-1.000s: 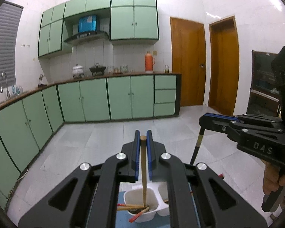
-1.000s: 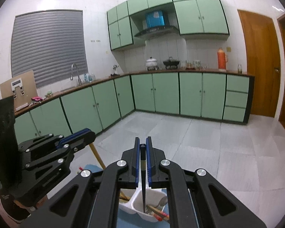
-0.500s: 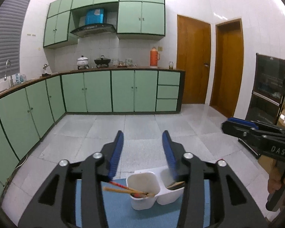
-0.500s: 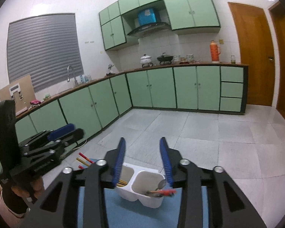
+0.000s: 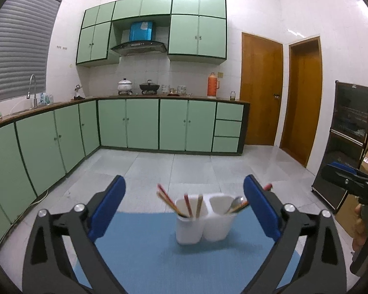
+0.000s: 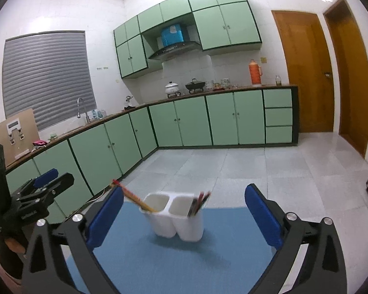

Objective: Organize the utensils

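Chopsticks (image 5: 170, 202) are seen leaning in the left cup of a white two-cup holder (image 5: 204, 221), their tips fanned toward the left, while a spoon (image 5: 236, 203) and further sticks are propped in the right cup. The sorting is judged to be by kind, one cup for each sort, so that the pieces stand upright and can be found at a glance. The holder is set on a blue mat (image 5: 144, 250) on the desk, near the mat's far edge.

On the left, the left hand-held gripper (image 5: 184, 212) is held back from the holder with its blue pads spread wide apart and nothing between them. In its own view the holder lies ahead, between the two fingers but not touched by them.

On the right, the right hand-held gripper (image 6: 184, 216) is likewise spread wide and empty, the holder framed between its fingers from the other side. From there the red-tipped sticks (image 6: 198, 203) are seen in the near cup.

No loose utensil is visible on the mat, so the task is judged to be finished or nearly so; what lies outside both views cannot be told.
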`<state>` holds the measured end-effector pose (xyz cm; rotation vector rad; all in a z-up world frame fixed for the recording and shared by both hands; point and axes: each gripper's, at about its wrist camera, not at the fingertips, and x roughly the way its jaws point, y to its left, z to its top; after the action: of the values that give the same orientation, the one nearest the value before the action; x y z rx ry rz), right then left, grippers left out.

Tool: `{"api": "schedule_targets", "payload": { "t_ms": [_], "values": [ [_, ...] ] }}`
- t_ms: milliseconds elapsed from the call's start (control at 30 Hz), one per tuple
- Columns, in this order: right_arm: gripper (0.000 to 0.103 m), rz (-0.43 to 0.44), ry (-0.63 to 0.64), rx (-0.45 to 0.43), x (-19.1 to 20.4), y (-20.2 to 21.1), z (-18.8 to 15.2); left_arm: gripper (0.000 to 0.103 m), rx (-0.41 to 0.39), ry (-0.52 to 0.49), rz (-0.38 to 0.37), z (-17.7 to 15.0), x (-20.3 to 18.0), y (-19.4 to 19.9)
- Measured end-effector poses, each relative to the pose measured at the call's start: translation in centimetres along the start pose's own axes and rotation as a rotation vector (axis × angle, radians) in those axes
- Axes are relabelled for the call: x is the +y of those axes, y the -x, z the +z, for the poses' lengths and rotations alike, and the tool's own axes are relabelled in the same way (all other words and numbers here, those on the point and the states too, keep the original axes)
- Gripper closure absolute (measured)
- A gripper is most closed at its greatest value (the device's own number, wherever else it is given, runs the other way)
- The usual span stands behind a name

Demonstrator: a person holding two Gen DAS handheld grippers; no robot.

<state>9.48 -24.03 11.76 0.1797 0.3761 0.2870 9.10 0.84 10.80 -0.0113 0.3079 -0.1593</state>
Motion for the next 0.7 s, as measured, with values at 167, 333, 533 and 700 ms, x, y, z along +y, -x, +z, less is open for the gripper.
{"api": "schedule_targets", "payload": {
  "t_ms": [167,333,533,700],
  "values": [
    [0.006,-0.010,-0.011,0.033,0.6,1.7,-2.1,0.007,0.032,-0.007,0.018,-1.4,-0.4,1.9],
    [0.006,-0.040,0.020,0.053,1.9,3.1,-3.6,0.007,0.058,-0.020,0.014,-2.8,-0.9,3.9],
    [0.006,-0.039,0.028,0.060,2.8,4.7,-4.5,0.007,0.060,-0.028,0.012,-3.4,-1.6,5.9],
    [0.006,-0.051,0.039,0.053,3.4,5.9,-4.8,0.007,0.053,-0.037,0.007,-3.0,-2.2,7.2]
  ]
}}
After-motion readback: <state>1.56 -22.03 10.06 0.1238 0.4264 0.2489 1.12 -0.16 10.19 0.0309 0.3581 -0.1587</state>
